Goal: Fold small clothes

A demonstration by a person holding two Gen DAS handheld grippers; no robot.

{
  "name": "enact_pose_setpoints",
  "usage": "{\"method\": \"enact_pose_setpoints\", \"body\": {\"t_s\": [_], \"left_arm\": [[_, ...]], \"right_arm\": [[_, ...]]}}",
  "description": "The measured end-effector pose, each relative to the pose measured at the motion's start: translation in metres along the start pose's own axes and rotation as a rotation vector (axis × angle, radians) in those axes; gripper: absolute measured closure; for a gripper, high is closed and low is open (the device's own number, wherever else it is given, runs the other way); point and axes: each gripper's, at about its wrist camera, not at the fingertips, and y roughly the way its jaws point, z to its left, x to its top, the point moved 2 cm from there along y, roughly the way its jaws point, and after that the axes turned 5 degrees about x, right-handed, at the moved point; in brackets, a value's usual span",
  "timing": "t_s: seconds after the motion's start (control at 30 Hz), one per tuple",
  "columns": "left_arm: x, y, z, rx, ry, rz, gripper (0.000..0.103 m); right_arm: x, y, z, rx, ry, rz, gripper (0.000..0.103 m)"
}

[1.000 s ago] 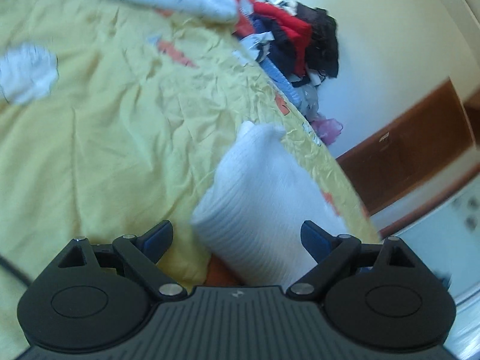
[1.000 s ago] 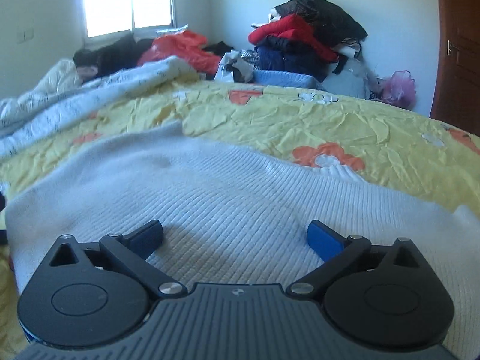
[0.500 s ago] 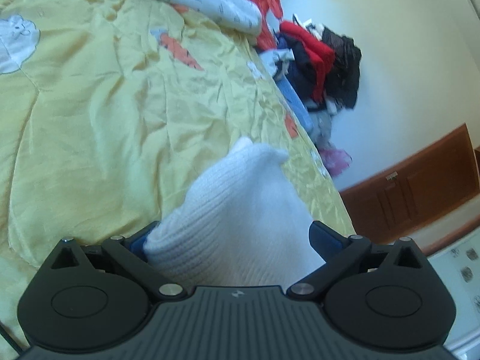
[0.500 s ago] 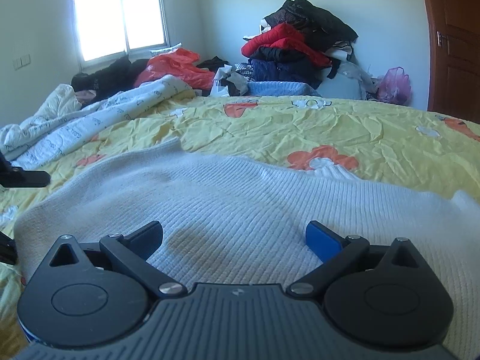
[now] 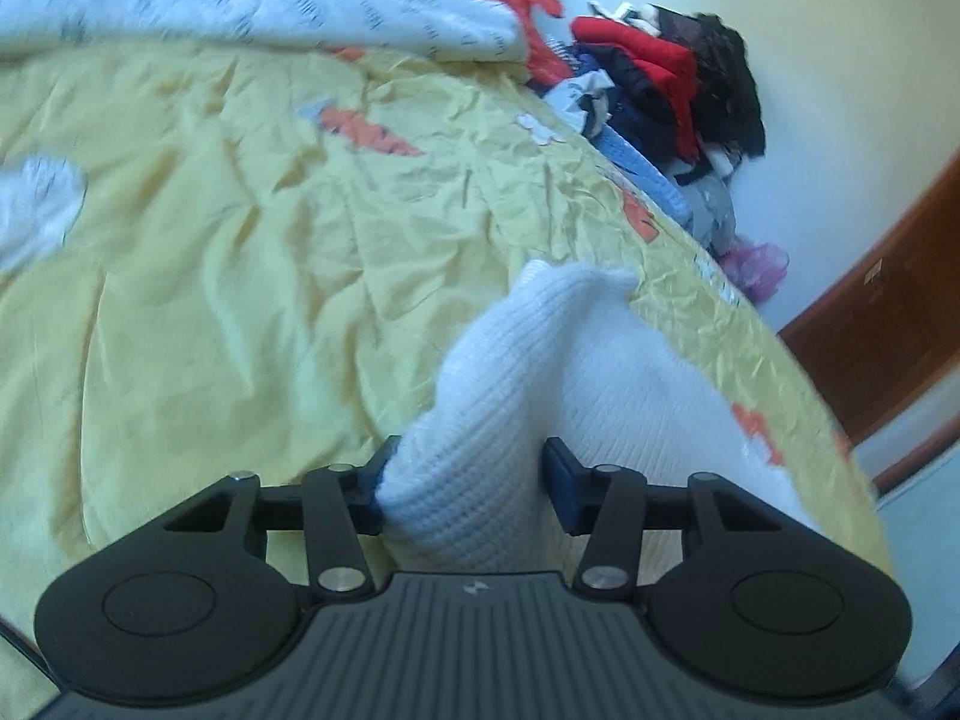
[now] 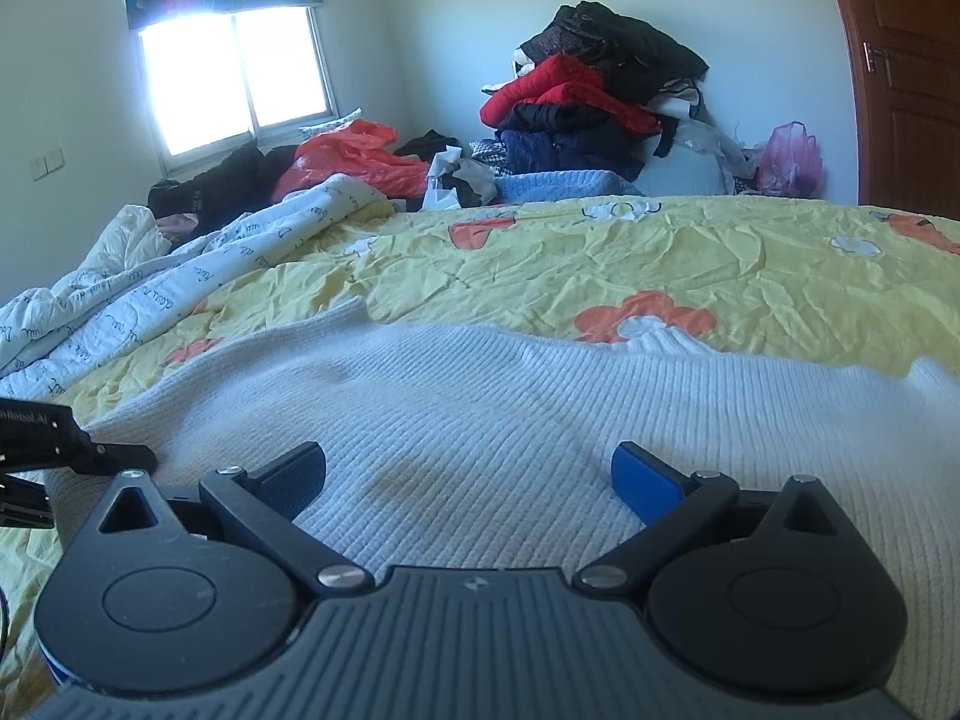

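A white ribbed knit sweater (image 6: 480, 420) lies spread on the yellow flowered bedsheet (image 6: 660, 258). In the left wrist view one bunched edge of the sweater (image 5: 600, 372) rises into my left gripper (image 5: 468, 471). Its jaws are closing, and the fold of knit fills the gap between the pads. My right gripper (image 6: 468, 480) hovers low over the middle of the sweater, open, with only flat fabric under its fingers. The black tip of the left gripper (image 6: 60, 444) shows at the sweater's left edge in the right wrist view.
A white quilt with writing (image 6: 150, 300) is heaped along the bed's left side. A tall pile of clothes (image 6: 594, 102) and a red bag (image 6: 354, 156) sit beyond the far edge. A pink bag (image 6: 789, 159) and a brown door (image 6: 900, 60) are at the right.
The left gripper moved forward onto the sweater's edge and its jaws narrowed around the fold. The right gripper tilted slightly, and the left gripper's tip came into its view.
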Motion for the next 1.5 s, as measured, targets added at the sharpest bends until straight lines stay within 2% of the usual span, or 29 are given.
{"method": "enact_pose_setpoints", "body": {"t_s": [0.07,0.13,0.17,0.23,0.3,0.33,0.4,0.5,0.57,0.7,0.77,0.8,0.83,0.87,0.97,1.07,1.17,1.27,1.4,1.47,1.5], "left_arm": [[0.002,0.001,0.01,-0.048,-0.101,0.036,0.057],[0.004,0.005,0.023,-0.127,-0.236,0.09,0.054],[0.003,0.008,0.031,-0.17,-0.312,0.113,0.05],[0.002,0.011,0.041,-0.259,-0.408,0.123,0.031],[0.002,0.013,0.038,-0.265,-0.408,0.134,0.026],[0.003,0.013,0.035,-0.268,-0.401,0.137,0.017],[0.005,0.014,0.028,-0.286,-0.395,0.159,0.01],[0.0,0.009,0.031,-0.3,-0.399,0.208,0.01],[-0.005,0.002,0.038,-0.318,-0.399,0.183,0.01],[0.003,0.007,0.037,-0.295,-0.391,0.137,0.011],[0.01,0.016,0.027,-0.259,-0.333,0.105,0.023],[0.011,0.021,0.022,-0.22,-0.302,0.1,0.051],[0.012,0.025,0.019,-0.176,-0.273,0.113,0.071],[0.011,0.026,0.019,-0.167,-0.263,0.123,0.071],[0.007,0.02,0.017,-0.156,-0.217,0.083,0.074],[0.0,0.003,0.0,-0.09,-0.063,-0.015,0.075],[-0.014,-0.017,-0.038,-0.031,0.198,-0.142,0.075],[-0.03,-0.025,-0.063,-0.017,0.369,-0.208,0.075],[-0.046,-0.025,-0.082,0.041,0.523,-0.258,0.075],[-0.048,-0.023,-0.088,0.061,0.569,-0.27,0.075],[-0.049,-0.022,-0.09,0.061,0.578,-0.27,0.075]], "right_arm": [[0.0,0.0,0.0,-0.002,0.0,0.0,0.002],[-0.001,0.0,0.0,-0.005,-0.002,0.0,0.002],[-0.001,0.0,0.001,-0.006,-0.003,0.001,0.002],[-0.001,0.001,0.001,-0.01,-0.007,0.004,0.002],[-0.001,0.001,0.002,-0.013,-0.01,0.006,0.002],[-0.001,0.002,0.002,-0.014,-0.011,0.007,0.002],[-0.001,0.002,0.003,-0.017,-0.013,0.009,0.002],[-0.001,0.002,0.002,-0.016,-0.012,0.009,0.002],[-0.001,0.003,0.003,-0.017,-0.013,0.009,0.002],[-0.001,0.004,0.003,-0.023,-0.019,0.016,0.002],[-0.001,0.004,0.004,-0.025,-0.021,0.017,0.002],[-0.001,0.004,0.003,-0.025,-0.02,0.017,0.002],[-0.001,0.004,0.003,-0.025,-0.019,0.017,0.002],[-0.001,0.004,0.004,-0.027,-0.019,0.016,0.002],[-0.002,0.004,0.005,-0.035,-0.021,0.015,0.002],[0.002,0.007,0.005,-0.033,-0.023,0.046,0.002],[0.027,0.014,0.005,-0.023,0.063,0.142,0.004],[0.07,0.033,0.018,0.142,0.22,0.267,0.005],[0.111,0.083,0.05,0.314,0.336,0.464,0.006],[0.123,0.11,0.073,0.326,0.294,0.548,0.008],[0.127,0.121,0.084,0.302,0.243,0.579,0.013]]}}
